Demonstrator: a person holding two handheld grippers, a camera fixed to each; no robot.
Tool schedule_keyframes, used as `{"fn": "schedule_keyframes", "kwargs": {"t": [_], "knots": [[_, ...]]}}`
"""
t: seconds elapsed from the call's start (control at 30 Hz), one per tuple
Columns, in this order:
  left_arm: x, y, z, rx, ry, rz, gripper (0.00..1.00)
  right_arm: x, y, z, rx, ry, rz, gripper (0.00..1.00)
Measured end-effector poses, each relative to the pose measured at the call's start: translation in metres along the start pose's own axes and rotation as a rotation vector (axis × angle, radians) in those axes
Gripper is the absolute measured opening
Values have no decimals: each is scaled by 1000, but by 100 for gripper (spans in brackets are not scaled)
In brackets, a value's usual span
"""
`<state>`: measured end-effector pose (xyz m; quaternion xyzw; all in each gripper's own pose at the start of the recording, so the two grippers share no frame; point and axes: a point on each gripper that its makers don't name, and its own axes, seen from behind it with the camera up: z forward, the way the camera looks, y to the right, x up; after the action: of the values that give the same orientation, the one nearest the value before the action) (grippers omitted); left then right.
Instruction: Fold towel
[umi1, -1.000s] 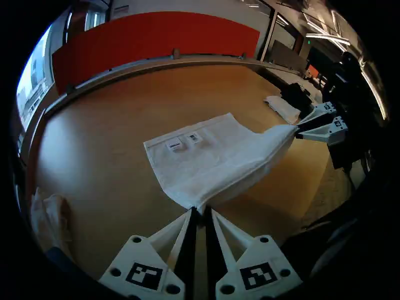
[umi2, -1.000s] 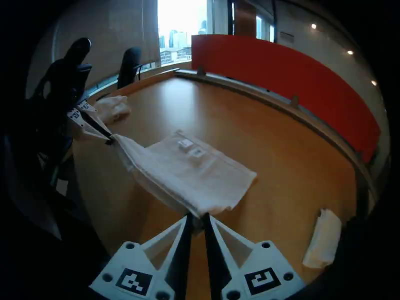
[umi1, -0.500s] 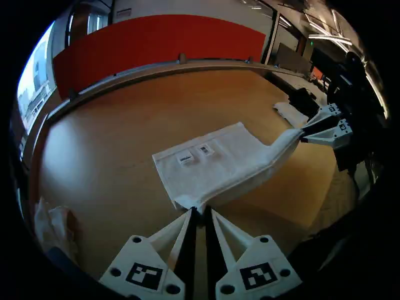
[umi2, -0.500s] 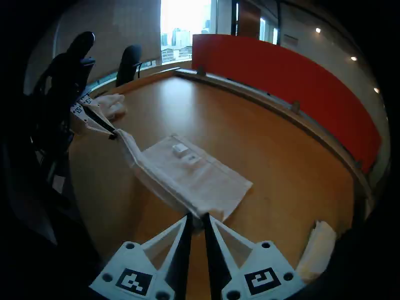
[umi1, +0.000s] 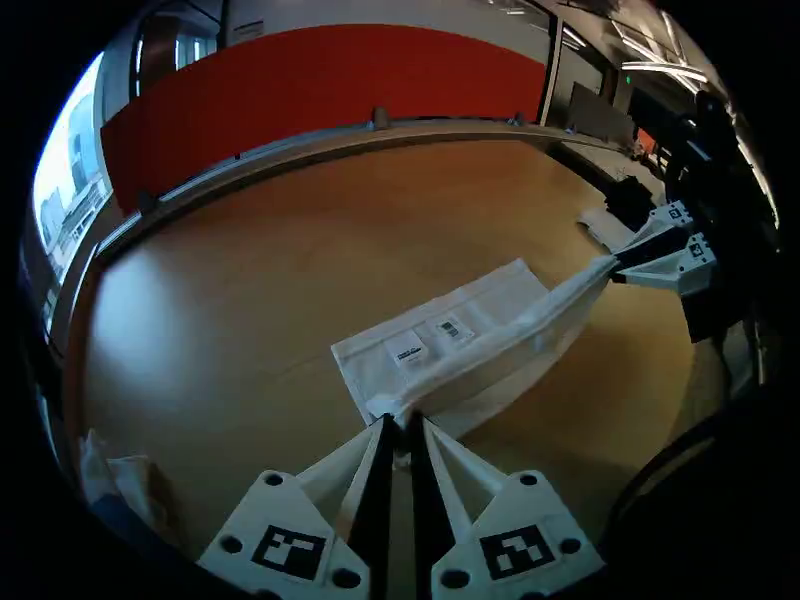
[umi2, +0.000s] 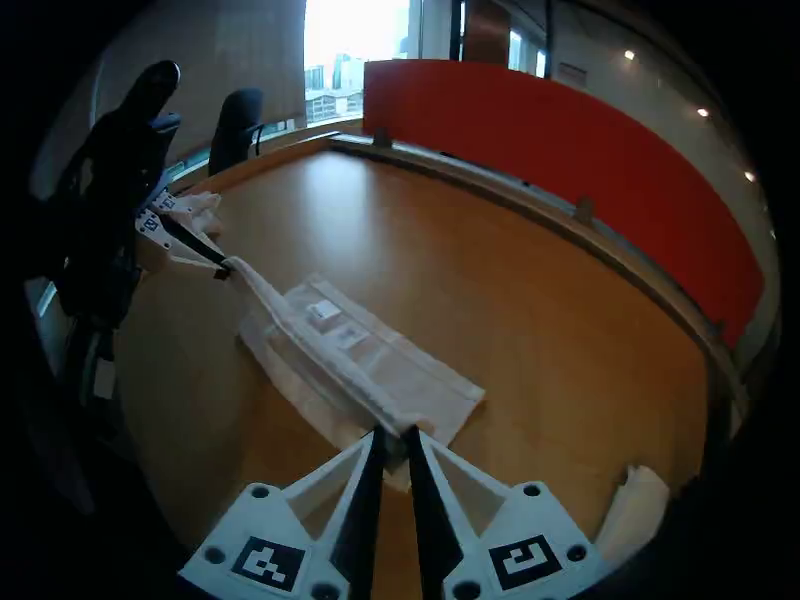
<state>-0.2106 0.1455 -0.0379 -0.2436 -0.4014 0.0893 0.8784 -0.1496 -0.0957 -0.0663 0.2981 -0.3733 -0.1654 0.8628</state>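
A white towel (umi1: 470, 335) with two small labels lies on the wooden table (umi1: 250, 280). Its near long edge is lifted and stretched between the two grippers, above the flat part. My left gripper (umi1: 400, 425) is shut on one corner of that edge. At the far right of the left gripper view, the right gripper (umi1: 625, 262) pinches the other corner. In the right gripper view the towel (umi2: 360, 355) runs from my right gripper (umi2: 393, 435), shut on its corner, up to the left gripper (umi2: 215, 268).
A folded white towel (umi1: 605, 225) lies behind the right gripper and a crumpled cloth (umi1: 120, 475) at the table's near left edge. A red divider (umi2: 570, 150) lines the far side. Dark office chairs (umi2: 235, 120) stand beyond the left gripper.
Both grippers have carried the held edge forward over the towel. The flat part in view has grown narrower, and a lower layer now shows under the lifted edge.
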Motion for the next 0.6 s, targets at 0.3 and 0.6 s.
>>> {"fn": "schedule_keyframes", "kwargs": {"t": [0.3,0.6], "knots": [[-1,-4,19,-8,-21,16,12,-6,10,13,-1,-24,11,17],[-2,-9,40,1,-34,25,12,-17,19,30,-6,-51,22,17]]}}
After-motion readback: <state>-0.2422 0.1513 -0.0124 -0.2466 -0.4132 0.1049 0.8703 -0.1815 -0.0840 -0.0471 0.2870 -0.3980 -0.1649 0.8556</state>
